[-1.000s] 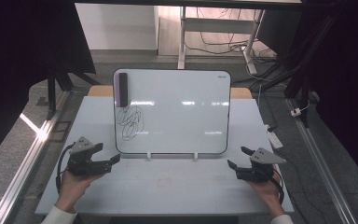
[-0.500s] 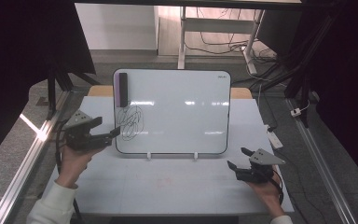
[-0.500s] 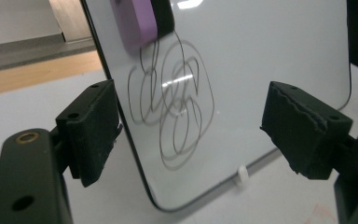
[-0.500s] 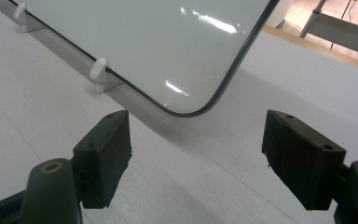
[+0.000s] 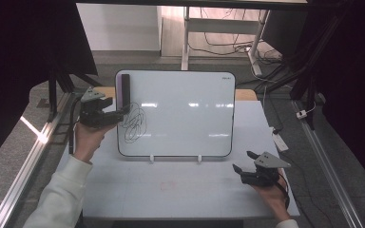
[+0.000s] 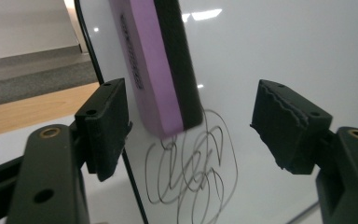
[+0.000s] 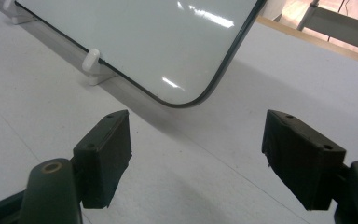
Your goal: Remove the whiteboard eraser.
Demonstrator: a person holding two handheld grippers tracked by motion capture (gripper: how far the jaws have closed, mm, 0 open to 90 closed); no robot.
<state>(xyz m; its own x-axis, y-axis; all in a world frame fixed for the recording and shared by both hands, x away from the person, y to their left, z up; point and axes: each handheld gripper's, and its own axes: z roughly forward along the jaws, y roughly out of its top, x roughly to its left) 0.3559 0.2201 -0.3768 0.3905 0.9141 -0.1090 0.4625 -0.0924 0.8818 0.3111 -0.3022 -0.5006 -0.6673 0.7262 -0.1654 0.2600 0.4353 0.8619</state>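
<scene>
A whiteboard [image 5: 180,114] stands tilted on two white feet in the middle of the table. A purple eraser [image 5: 124,88] with a black felt face sticks upright near its top left corner. Below it is a black scribble [image 5: 134,124]. My left gripper [image 5: 119,114] is raised at the board's left edge. In the left gripper view the eraser's [image 6: 161,65] lower end lies between the jaws, above the scribble [image 6: 191,168]. The left gripper [image 6: 191,116] has just been closing, but its pads stay off the eraser, so it is open. My right gripper [image 5: 242,160] rests open on the table at the front right.
The white table [image 5: 180,199] has a faint red square mark [image 5: 168,185] near its front middle. The board's right foot [image 7: 92,60] and rounded corner [image 7: 186,100] lie just ahead of the right gripper [image 7: 196,149]. A power strip [image 5: 279,140] and cables lie off the right edge.
My left hand has lifted off the table and moved forward and right to the board's left edge, by the eraser. Its jaws look a little narrower. The right hand has not moved.
</scene>
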